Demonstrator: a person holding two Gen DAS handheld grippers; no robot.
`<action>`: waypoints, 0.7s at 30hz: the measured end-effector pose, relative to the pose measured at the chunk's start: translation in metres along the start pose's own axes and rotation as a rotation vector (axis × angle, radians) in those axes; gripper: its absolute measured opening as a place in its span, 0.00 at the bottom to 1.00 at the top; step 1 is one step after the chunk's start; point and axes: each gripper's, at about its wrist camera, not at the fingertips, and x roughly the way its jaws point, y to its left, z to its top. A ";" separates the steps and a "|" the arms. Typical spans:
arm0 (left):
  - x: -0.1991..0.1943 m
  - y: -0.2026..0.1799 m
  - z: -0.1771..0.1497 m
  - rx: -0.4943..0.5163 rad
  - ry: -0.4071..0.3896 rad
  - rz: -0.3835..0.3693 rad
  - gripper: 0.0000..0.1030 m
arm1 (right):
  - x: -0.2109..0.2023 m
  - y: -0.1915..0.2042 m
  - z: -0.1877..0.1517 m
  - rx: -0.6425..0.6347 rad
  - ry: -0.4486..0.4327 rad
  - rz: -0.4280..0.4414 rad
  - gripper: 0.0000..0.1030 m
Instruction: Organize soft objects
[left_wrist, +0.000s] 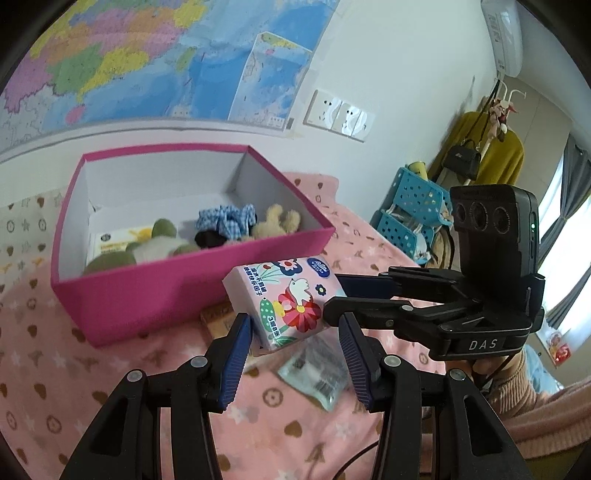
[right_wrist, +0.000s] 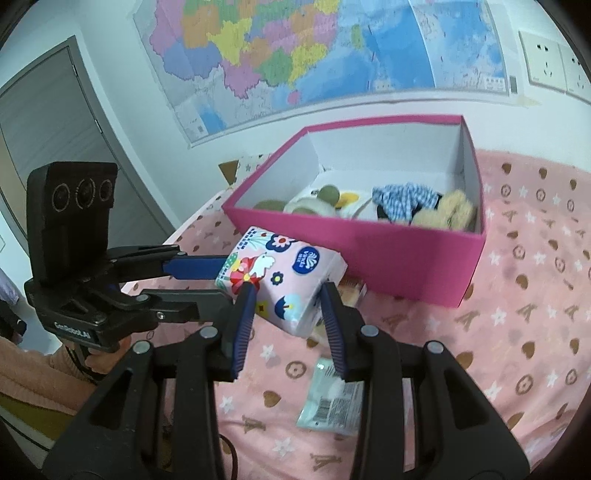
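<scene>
A pink flowered tissue pack (left_wrist: 286, 301) is held in the air in front of a pink box (left_wrist: 177, 288), above the bedspread. My left gripper (left_wrist: 293, 325) has its blue pads on both sides of the pack's near end. My right gripper (right_wrist: 286, 295) is shut on the pack (right_wrist: 284, 280) from the other side; it shows in the left wrist view (left_wrist: 332, 295). The left gripper shows in the right wrist view (right_wrist: 218, 280) at the pack's left end. The pink box (right_wrist: 406, 262) holds green and tan plush toys (right_wrist: 448, 212) and blue checked cloth (right_wrist: 402, 199).
A pale green wrapped packet (right_wrist: 332, 398) lies on the pink patterned bedspread (right_wrist: 517, 332) under the grippers. A small cardboard box (left_wrist: 218, 319) sits beside the pink box. A blue perforated rack (left_wrist: 413, 210) and a coat stand are at the right. A map covers the wall.
</scene>
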 end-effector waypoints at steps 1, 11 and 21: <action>0.000 0.001 0.002 0.001 -0.005 0.002 0.47 | -0.001 -0.002 0.002 -0.001 -0.005 0.000 0.39; 0.006 0.006 0.026 0.001 -0.031 0.006 0.47 | -0.006 -0.011 0.026 -0.022 -0.041 -0.012 0.39; 0.013 0.009 0.051 0.017 -0.051 0.019 0.47 | -0.004 -0.022 0.051 -0.033 -0.063 -0.036 0.39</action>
